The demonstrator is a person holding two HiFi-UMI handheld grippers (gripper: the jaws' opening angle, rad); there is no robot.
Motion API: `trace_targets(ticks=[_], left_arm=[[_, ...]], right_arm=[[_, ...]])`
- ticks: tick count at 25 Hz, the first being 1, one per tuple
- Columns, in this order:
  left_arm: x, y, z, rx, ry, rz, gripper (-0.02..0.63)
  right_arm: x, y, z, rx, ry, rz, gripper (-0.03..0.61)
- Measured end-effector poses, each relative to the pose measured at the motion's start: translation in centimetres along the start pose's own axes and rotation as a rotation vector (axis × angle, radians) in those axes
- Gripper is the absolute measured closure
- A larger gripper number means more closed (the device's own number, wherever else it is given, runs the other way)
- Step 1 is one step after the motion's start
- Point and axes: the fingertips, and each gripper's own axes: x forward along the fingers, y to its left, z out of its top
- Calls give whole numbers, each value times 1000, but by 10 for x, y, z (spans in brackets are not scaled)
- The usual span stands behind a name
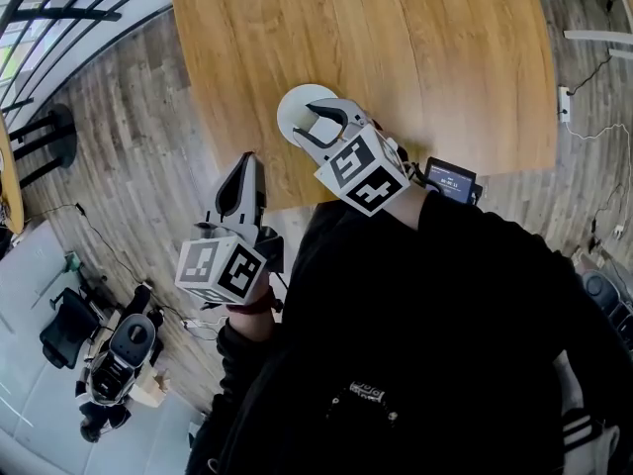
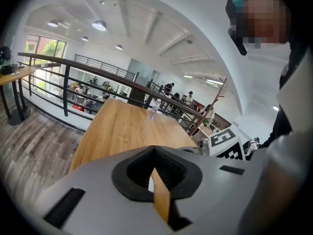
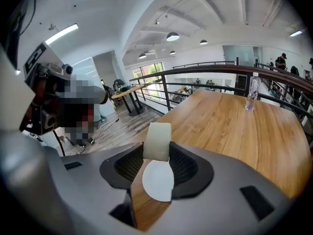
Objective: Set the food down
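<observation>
The right claw (image 1: 324,122) grips a pale, cream-white block of food (image 3: 158,140) between its pads. It is just above a small round white plate (image 3: 158,182), whose bare face shows below the food, near the close edge of the light wooden desk (image 1: 396,47). Far ahead of this claw, a clear plastic bottle (image 3: 252,96) stands on the desk near a dark metal railing (image 3: 205,71). The left claw (image 1: 242,166), its tips together and empty, hangs beside the desk edge over the grey plank floor (image 1: 129,166).
</observation>
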Motion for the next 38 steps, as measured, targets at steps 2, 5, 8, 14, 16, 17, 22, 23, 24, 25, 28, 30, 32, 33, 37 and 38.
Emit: trace_targets(ticks=[2,5,8,14,16,17,22,23,24,25,28,30,32,33,37,38], left_arm=[[-2,7,3,-8,0,0,618],[0,22,10,-25,9,-11,618],[2,33,14,-29,13,-8,618],[-6,25,-2,-36,10,19,618],[-10,31,-1,-44,13,25,618],[-12,31,-2,-48,13,28,618],[-18,24,-10,-53,15,45,618],[-19,22,-12,-55,15,48,618],[-18,20,-14,-57,15,52,618],[-19,19,-16,-60,17,57,618],[-24,11,-23,-58,30,63,618],[-26,6,-23,-49,30,60,618],[-27,4,-23,-45,25,61,618],[-29,3,-24,-45,26,63,618],[-33,1,-30,-44,34,72,618],[-33,1,-31,-44,36,73,618]], right_arm=[[13,0,-5,-33,28,-18,402],[35,0,-7,-46,75,-31,402],[49,0,-10,-46,99,-27,402],[51,-4,-44,-56,145,-20,402],[59,-4,-48,-63,173,-21,402],[61,-5,-49,-70,183,-24,402],[73,-6,-69,-109,229,-40,402],[75,-7,-75,-113,243,-44,402],[78,-8,-81,-115,256,-48,402],[80,-9,-88,-116,268,-51,402],[88,-4,-110,-110,306,-36,402],[93,-2,-119,-122,327,-28,402],[98,-3,-124,-135,342,-31,402],[99,-4,-127,-139,348,-35,402],[103,-9,-140,-154,371,-63,402],[104,-11,-142,-156,377,-72,402]])
